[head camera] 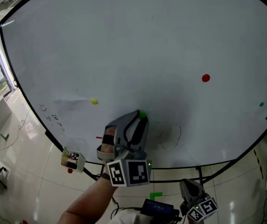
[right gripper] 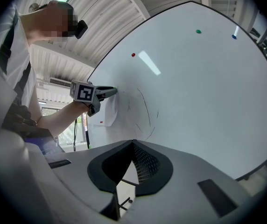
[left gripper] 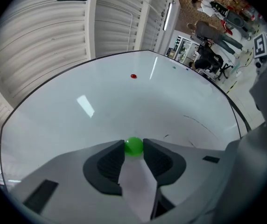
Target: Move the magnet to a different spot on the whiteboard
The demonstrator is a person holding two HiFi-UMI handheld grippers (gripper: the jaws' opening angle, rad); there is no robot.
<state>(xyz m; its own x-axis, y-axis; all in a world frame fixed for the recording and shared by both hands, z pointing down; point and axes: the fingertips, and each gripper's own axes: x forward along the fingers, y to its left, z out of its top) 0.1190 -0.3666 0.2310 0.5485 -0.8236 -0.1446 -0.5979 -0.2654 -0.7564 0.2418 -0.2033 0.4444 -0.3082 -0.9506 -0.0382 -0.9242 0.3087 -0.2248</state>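
Note:
A small green magnet (head camera: 143, 115) sits between the tips of my left gripper (head camera: 140, 116), low on the whiteboard (head camera: 124, 41) near its middle. In the left gripper view both pads press on the green magnet (left gripper: 134, 146), so my left gripper (left gripper: 134, 149) is shut on it at the board's surface. From the right gripper view, the left gripper (right gripper: 106, 92) points at the board from the left. My right gripper (head camera: 188, 185) hangs low below the board's bottom edge, away from it. Its jaws (right gripper: 132, 143) are shut with nothing in them.
Other magnets stick to the board: a red one (head camera: 206, 78), a yellow one (head camera: 94, 101), a teal one (head camera: 262, 104) and a blue one (head camera: 266, 118). A small marker holder (head camera: 72, 159) hangs at the lower left edge. Faint pen lines (head camera: 173, 136) lie right of the green magnet.

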